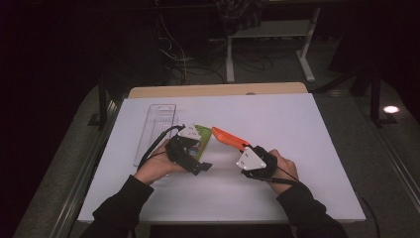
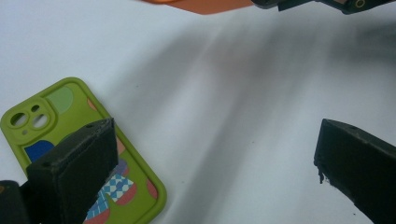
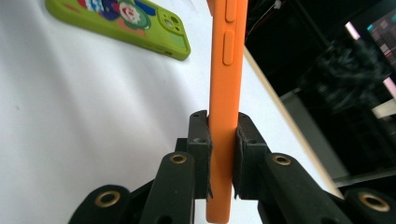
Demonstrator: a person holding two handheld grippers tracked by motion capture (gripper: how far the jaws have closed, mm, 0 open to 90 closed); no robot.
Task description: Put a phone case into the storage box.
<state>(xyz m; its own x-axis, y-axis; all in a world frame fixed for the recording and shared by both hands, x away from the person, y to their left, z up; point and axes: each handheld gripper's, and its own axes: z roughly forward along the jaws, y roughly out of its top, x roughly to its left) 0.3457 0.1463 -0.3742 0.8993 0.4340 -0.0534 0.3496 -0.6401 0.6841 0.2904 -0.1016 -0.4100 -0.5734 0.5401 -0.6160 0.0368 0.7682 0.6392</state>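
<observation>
Orange case [image 3: 225,93] sits clamped in my right gripper [image 3: 222,154], both pads pressing its flat faces; the right gripper view gives me that grip plainly, with the case edge-on, its side buttons facing the camera and its long axis running straight away from the jaws. From the high view I read the same case [image 1: 229,138] as a slim orange bar raised over the white table [image 1: 307,148], pointing up and left from the right gripper [image 1: 246,152] toward the green case [image 1: 202,140]. My left gripper [image 2: 215,163] has its jaws spread wide with nothing but bare table between them; one jaw hangs over the green case [image 2: 70,116], though I cannot tell whether it touches. That view shows the green case lying flat, camera cutouts at its far end and a patterned back, which the high view hides under the left gripper [image 1: 190,153]. A clear tray [image 1: 157,124] lies left of it. The orange case's far end is cut off in both gripper views.
</observation>
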